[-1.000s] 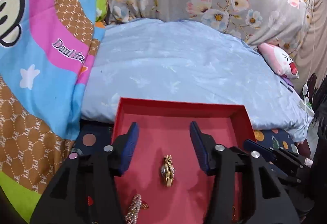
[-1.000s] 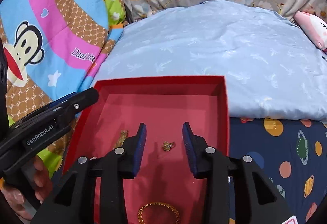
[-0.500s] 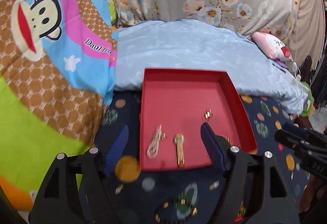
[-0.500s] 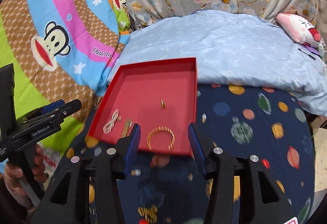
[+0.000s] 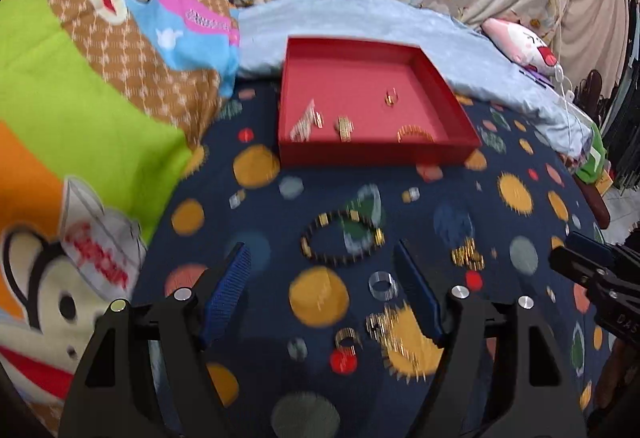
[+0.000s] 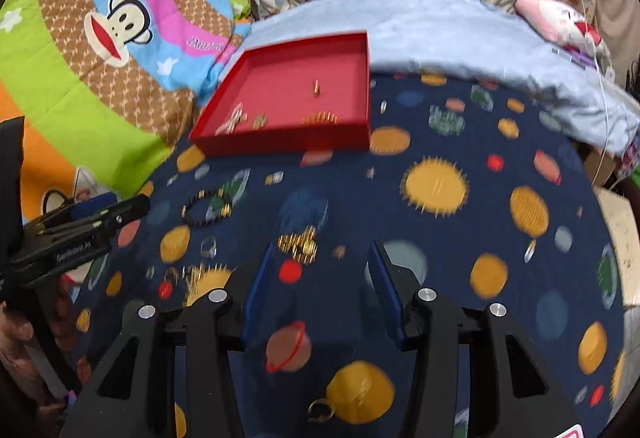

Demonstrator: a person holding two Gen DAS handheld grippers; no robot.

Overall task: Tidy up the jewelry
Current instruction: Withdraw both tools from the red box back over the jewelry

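A red tray [image 5: 440,78] [image 6: 362,78] lies on the planet-print bedsheet and holds a pearl strand [image 5: 303,123], a gold watch [image 5: 345,127], a gold bangle [image 5: 414,133] and a small gold ring [image 5: 392,98]. On the sheet in front of it lie a black-and-gold bead bracelet [image 5: 340,236] [image 6: 206,207], a clear ring [image 5: 383,284] [image 6: 209,247] and a gold chain cluster [image 5: 466,256] [image 6: 299,243]. My left gripper [image 5: 322,270] is open and empty, just short of the bracelet. My right gripper [image 6: 322,266] is open and empty, just short of the gold cluster.
More small gold pieces [image 5: 380,322] lie near my left gripper's right finger. A gold ring [image 6: 320,408] lies under my right gripper. A monkey-print quilt [image 5: 100,58] lies at the left, a light blue blanket [image 5: 360,14] behind the tray. The view is motion-blurred.
Both grippers have pulled back and up from over the red tray to above the sheet in front of it. Loose jewelry on the sheet has come into view. Both stay open.
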